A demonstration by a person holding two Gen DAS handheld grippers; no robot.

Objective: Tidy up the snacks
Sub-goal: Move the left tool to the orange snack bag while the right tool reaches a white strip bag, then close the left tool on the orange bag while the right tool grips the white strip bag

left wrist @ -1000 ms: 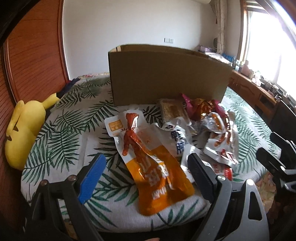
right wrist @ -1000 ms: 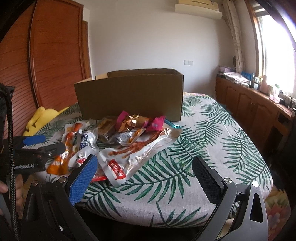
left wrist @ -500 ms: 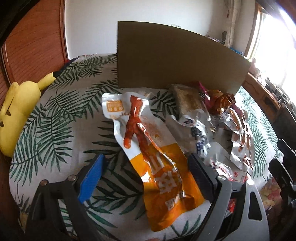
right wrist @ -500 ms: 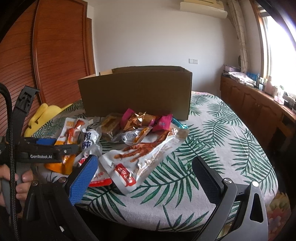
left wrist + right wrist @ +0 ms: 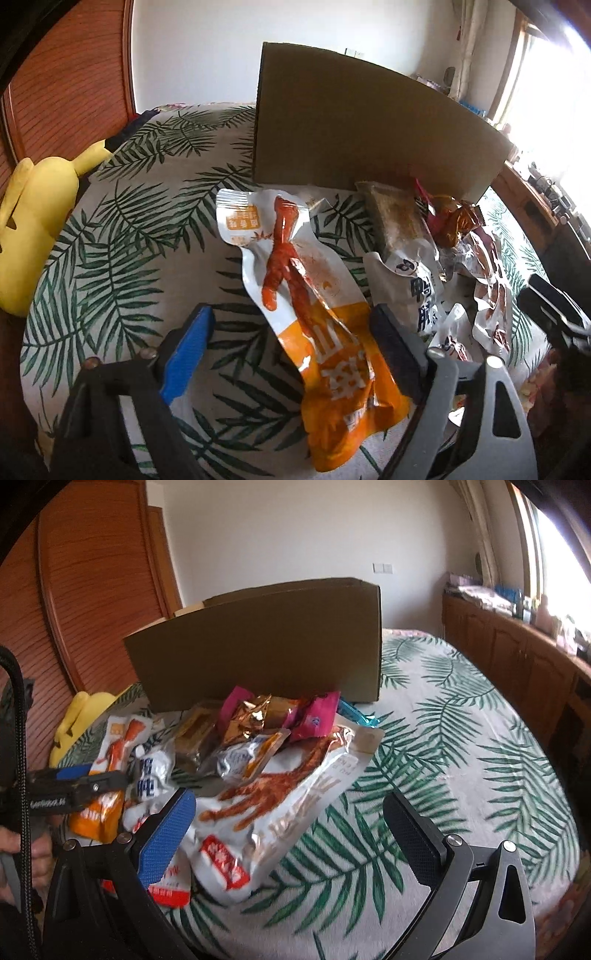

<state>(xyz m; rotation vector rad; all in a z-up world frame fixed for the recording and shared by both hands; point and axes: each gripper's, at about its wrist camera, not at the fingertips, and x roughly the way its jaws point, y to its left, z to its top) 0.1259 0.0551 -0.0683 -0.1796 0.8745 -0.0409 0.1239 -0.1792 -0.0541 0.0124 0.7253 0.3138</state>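
Note:
An orange-and-white snack packet (image 5: 343, 369) showing a red chicken foot lies flat on the leaf-print tablecloth. My left gripper (image 5: 291, 314) straddles it. The jaws are closing, with the packet between them and the pads off it. In the right wrist view the same gripper (image 5: 92, 777) hovers over that packet (image 5: 118, 746). My right gripper (image 5: 290, 799) stands open above a large silver chicken-feet packet (image 5: 295, 775), holding nothing. Several more packets, pink (image 5: 317, 716) and gold (image 5: 247, 716) among them, are heaped in front of the cardboard box (image 5: 258, 646).
The cardboard box (image 5: 354, 125) stands upright behind the pile, its inside hidden. A yellow plush toy (image 5: 33, 221) lies at the table's left edge. Wooden cabinets (image 5: 517, 657) run along the right wall. Bare tablecloth (image 5: 461, 738) spreads to the right of the pile.
My left gripper came forward and lower over the orange packet, and its jaws narrowed slightly. My right gripper moved in over the silver packet.

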